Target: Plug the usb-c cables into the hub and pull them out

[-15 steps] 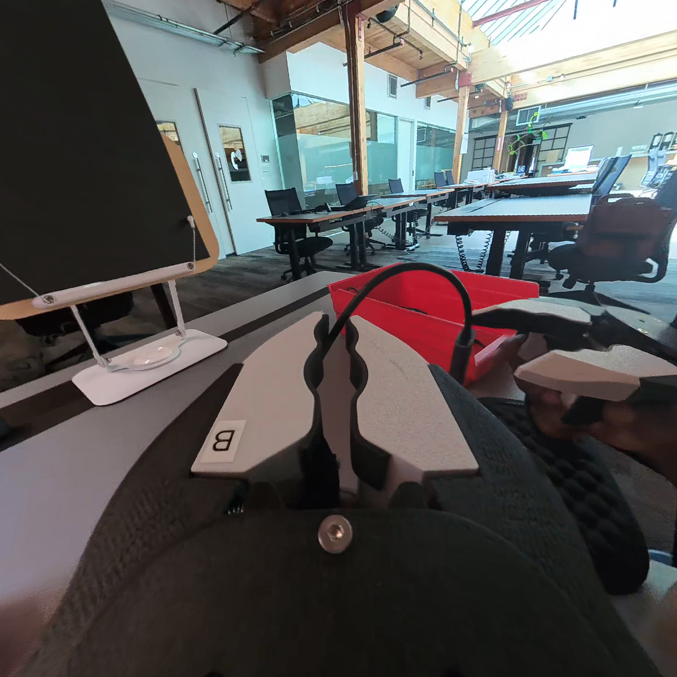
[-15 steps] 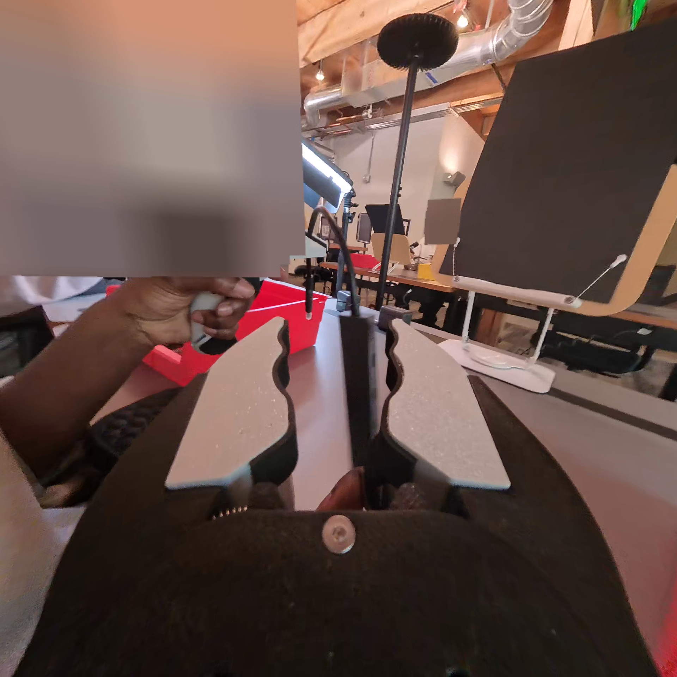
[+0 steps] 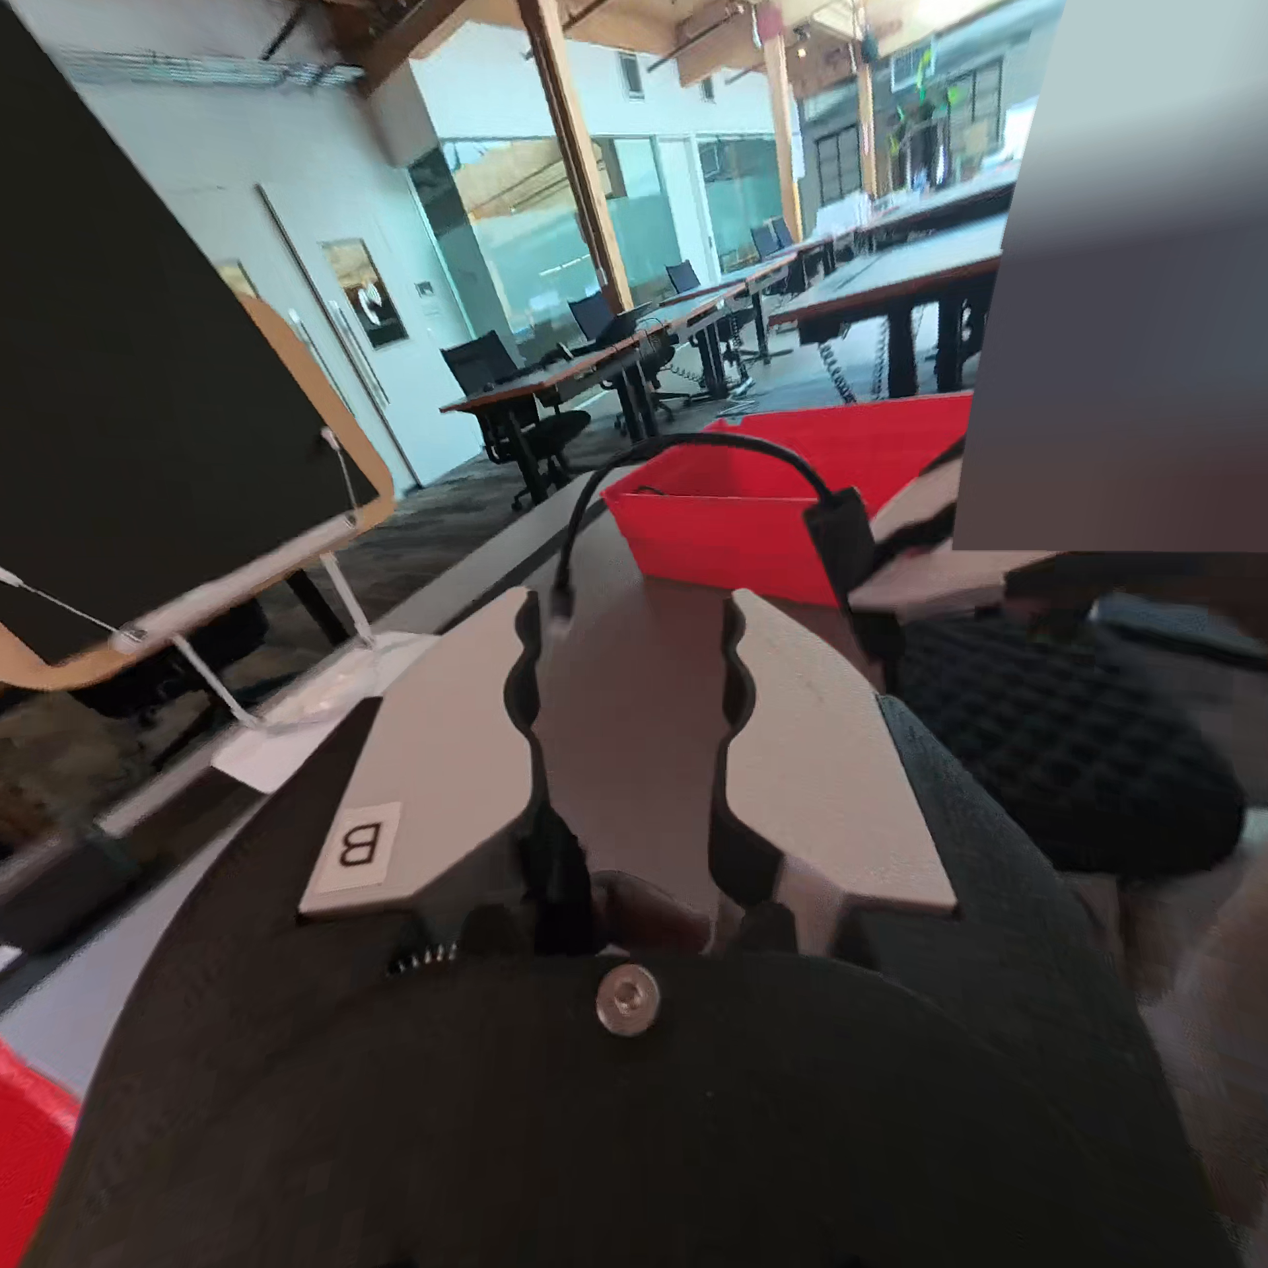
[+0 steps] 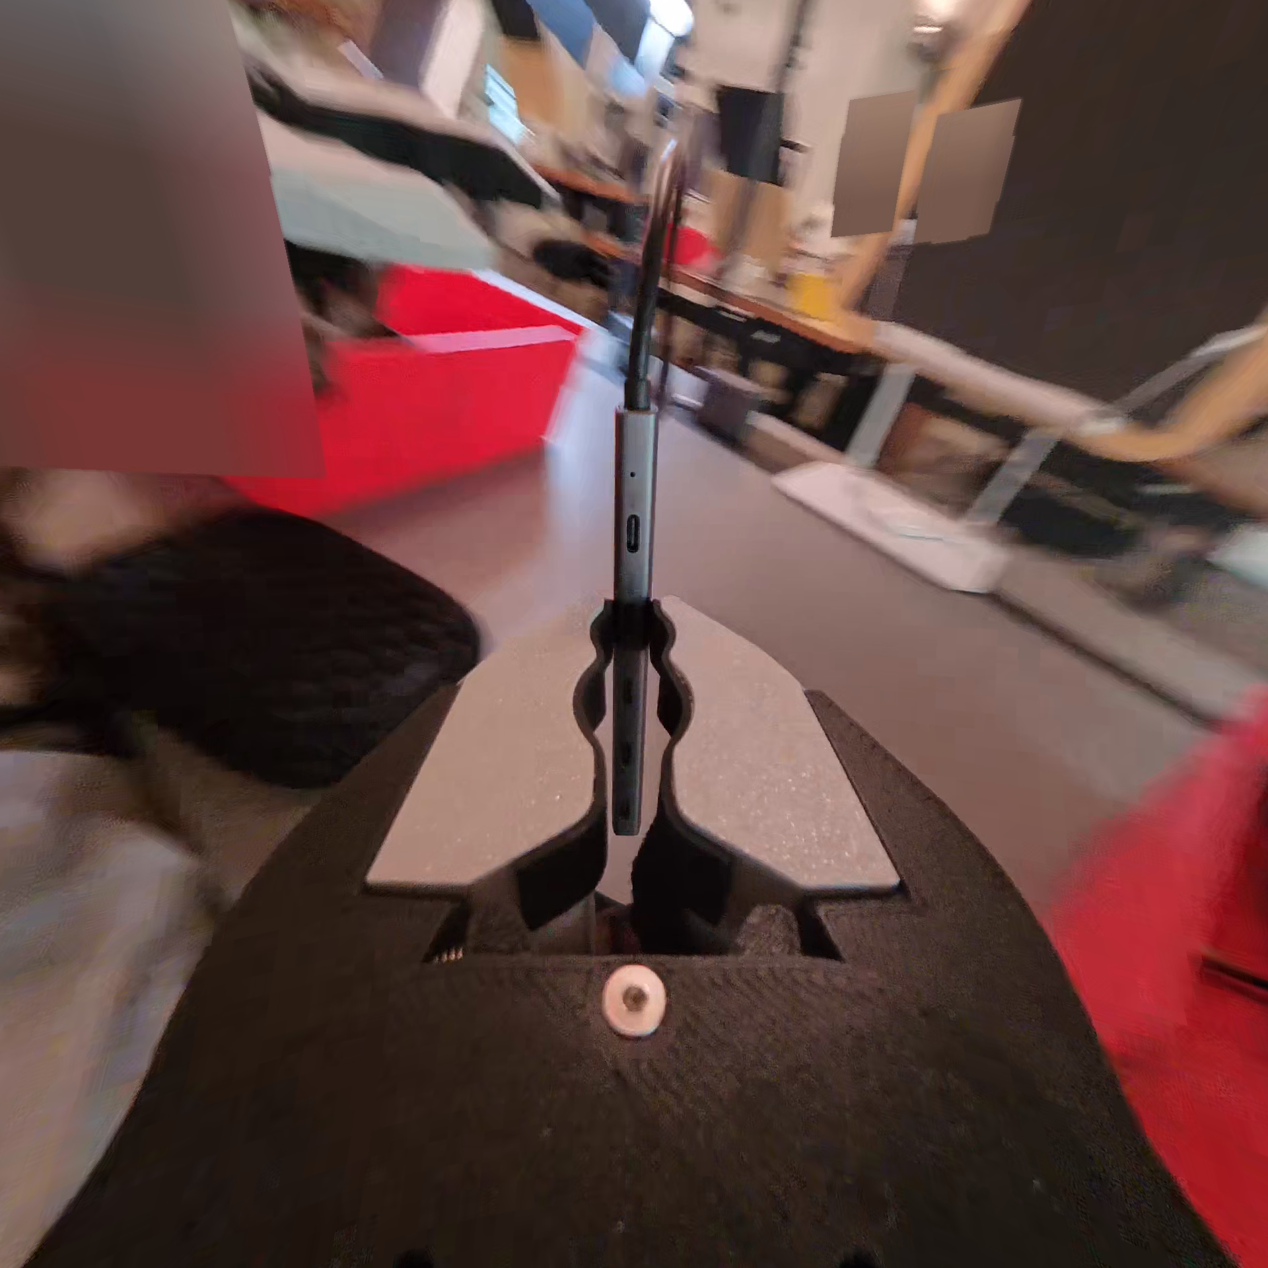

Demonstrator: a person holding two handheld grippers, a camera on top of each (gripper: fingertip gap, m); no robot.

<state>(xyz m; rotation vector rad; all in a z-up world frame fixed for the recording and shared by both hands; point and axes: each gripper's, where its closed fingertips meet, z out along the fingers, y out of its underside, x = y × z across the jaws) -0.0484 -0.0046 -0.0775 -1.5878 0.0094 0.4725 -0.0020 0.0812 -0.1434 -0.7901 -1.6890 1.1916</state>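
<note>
Grey and slim, the hub [image 4: 635, 521] stands on edge clamped in the right hand-held gripper [image 4: 632, 611], long axis pointing forward, while the left hand-held gripper [image 3: 628, 604] gapes empty, the cable [image 3: 693, 446] plug hanging just beyond its left fingertip over the counter [image 3: 617, 686].

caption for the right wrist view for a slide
Right gripper clamps the slim grey hub edge-on, its black cable rising ahead, red bin behind.

Ahead of the left tongs [image 3: 628, 621] bare surface [image 3: 617, 686] lies open, hemmed by the red bin [image 3: 720, 542] ahead, the looping black cable [image 3: 686, 446], the black mat [image 3: 1070, 741] rightward and the tablet stand [image 3: 274, 727] leftward.
</note>
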